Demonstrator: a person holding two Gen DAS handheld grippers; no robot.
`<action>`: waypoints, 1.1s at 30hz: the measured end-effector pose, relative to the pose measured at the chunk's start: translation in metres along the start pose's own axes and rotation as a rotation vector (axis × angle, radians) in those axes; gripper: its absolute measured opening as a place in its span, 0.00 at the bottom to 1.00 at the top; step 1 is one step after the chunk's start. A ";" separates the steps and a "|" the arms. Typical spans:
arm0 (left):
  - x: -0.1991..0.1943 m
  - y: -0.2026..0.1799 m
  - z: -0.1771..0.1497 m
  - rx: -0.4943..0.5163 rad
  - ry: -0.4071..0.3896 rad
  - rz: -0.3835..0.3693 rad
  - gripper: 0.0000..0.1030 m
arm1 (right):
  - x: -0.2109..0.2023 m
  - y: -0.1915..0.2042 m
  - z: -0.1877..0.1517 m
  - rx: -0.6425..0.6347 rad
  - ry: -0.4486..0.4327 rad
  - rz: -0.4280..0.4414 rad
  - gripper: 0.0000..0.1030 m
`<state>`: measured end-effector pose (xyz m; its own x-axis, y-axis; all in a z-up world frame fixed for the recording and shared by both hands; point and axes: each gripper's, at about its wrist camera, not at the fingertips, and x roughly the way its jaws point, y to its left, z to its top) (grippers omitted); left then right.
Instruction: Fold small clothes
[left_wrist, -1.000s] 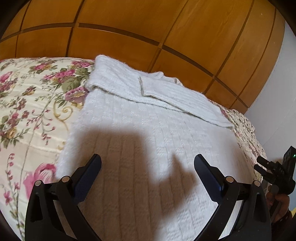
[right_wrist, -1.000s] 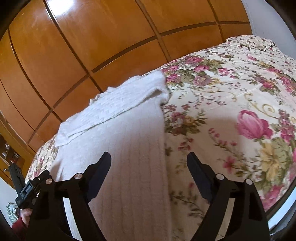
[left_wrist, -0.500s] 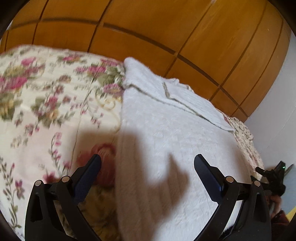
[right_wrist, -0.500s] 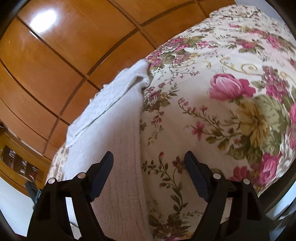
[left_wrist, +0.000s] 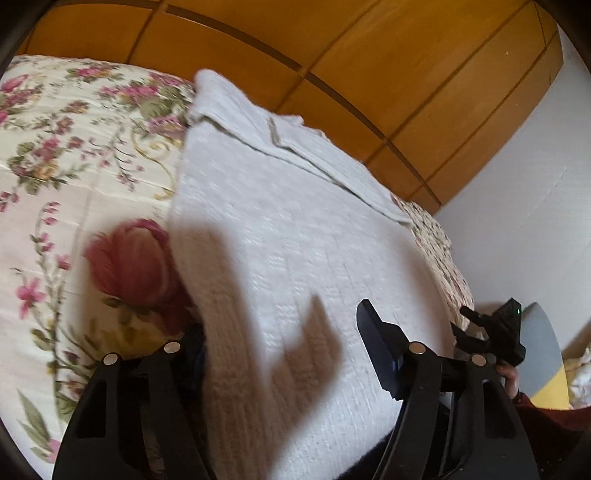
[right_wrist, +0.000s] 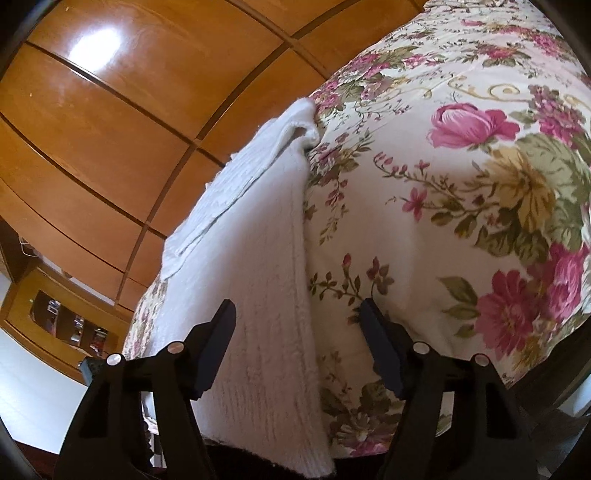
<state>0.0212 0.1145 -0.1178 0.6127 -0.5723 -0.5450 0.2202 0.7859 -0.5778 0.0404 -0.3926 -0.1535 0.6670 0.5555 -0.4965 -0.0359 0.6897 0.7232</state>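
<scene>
white sweater (left_wrist: 295, 258) lies flat on the floral bedspread (left_wrist: 74, 147), sleeves folded across its far end, wood wardrobe (left_wrist: 369, 55) behind. left gripper (left_wrist: 280, 354) jaws wide — straddling the sweater's left hem edge, left finger hidden behind the knit. right gripper (right_wrist: 297, 332) jaws wide too — astride the right hem edge (right_wrist: 306, 314).

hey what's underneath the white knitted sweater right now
The white knitted sweater lies on a floral bedspread, which shows on both sides. The patch directly beneath is covered, so anything else there is hidden.
</scene>
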 end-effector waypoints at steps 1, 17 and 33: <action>0.001 -0.002 -0.001 0.017 0.009 0.001 0.66 | 0.000 -0.001 -0.001 0.009 0.001 0.013 0.64; 0.004 -0.007 -0.008 0.024 0.074 -0.135 0.66 | 0.019 0.009 -0.026 -0.009 0.152 0.146 0.54; 0.022 -0.029 -0.018 0.047 0.156 -0.135 0.13 | 0.043 0.015 -0.035 -0.041 0.226 0.145 0.08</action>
<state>0.0144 0.0753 -0.1242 0.4516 -0.6992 -0.5542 0.3293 0.7079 -0.6248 0.0425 -0.3417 -0.1809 0.4696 0.7366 -0.4868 -0.1526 0.6108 0.7770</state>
